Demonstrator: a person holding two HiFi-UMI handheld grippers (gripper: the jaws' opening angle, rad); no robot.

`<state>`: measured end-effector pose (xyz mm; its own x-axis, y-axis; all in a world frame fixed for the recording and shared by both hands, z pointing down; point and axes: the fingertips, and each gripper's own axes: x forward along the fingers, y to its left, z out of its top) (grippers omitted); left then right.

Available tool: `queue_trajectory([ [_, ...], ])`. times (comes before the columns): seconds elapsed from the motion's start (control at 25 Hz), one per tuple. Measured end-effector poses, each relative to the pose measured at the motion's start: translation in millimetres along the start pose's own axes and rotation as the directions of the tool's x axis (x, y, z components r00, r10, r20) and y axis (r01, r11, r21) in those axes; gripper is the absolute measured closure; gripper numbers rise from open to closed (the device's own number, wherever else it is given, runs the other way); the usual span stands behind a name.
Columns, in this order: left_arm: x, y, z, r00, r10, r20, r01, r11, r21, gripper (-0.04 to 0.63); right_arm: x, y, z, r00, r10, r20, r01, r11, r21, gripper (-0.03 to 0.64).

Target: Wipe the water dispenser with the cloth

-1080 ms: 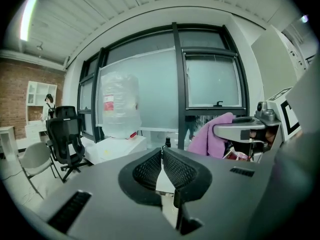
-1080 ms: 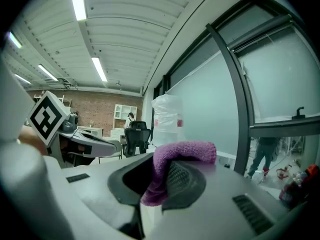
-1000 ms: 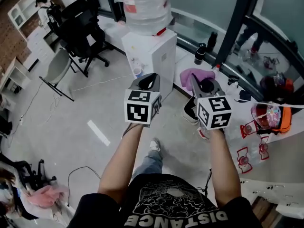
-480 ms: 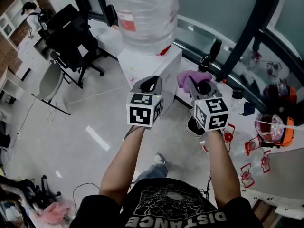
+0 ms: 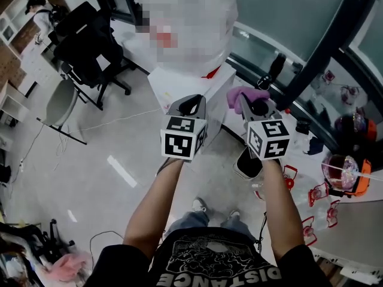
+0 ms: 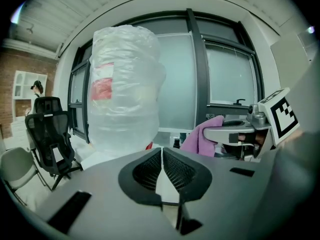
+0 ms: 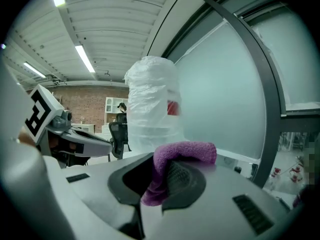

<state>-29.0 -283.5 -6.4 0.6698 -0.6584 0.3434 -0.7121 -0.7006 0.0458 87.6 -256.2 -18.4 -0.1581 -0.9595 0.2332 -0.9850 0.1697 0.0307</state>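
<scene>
Purple cloth clamped in right gripper; water dispenser stands near, at 11 o'clock from it. Left gripper closed, empty.

Black mesh office chair and grey plastic chair stand on pale floor at left, white strip lies on it, dark bottle near window, black bin on floor at right.

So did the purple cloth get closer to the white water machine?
Yes. The right claw has carried the purple cloth forward, toward the white box-shaped water dispenser; the gap between them has nearly closed.
</scene>
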Motion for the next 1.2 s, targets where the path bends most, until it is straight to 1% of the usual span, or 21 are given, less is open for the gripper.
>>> queue_trajectory([
  [0.16, 14.8, 3.5, -2.1, 0.999, 0.035, -0.004, -0.035, 0.999, -0.012, 0.563, 19.9, -18.4, -10.4, 1.0, 0.024, -0.008, -0.024, 1.0, 0.008, 0.571],
  [0.32, 27.1, 3.5, -7.2, 0.997, 0.081, -0.003, -0.081, 0.996, -0.023, 0.563, 41.1, -33.9, -20.5, 0.998, 0.066, -0.005, -0.065, 0.998, 0.003, 0.571],
  [0.64, 44.6, 2.9, -29.9, 0.986, 0.164, 0.019, -0.163, 0.986, -0.038, 0.563, 83.7, -59.1, -46.2, 0.991, 0.131, 0.013, -0.13, 0.989, -0.064, 0.571],
  [0.8, 51.3, -2.8, -52.0, 0.983, 0.179, 0.03, -0.178, 0.984, -0.026, 0.563, 101.5, -70.1, -63.1, 0.99, 0.137, 0.027, -0.134, 0.987, -0.086, 0.571],
  [0.96, 59.0, -7.9, -76.1, 0.981, 0.188, 0.046, -0.187, 0.982, -0.022, 0.563, 117.3, -72.2, -74.8, 0.986, 0.152, 0.066, -0.146, 0.985, -0.097, 0.571],
  [1.2, 80.6, -9.8, -100.0, 0.98, 0.181, 0.078, -0.182, 0.983, 0.001, 0.563, 140.5, -63.7, -90.3, 0.976, 0.184, 0.115, -0.163, 0.972, -0.168, 0.571],
])
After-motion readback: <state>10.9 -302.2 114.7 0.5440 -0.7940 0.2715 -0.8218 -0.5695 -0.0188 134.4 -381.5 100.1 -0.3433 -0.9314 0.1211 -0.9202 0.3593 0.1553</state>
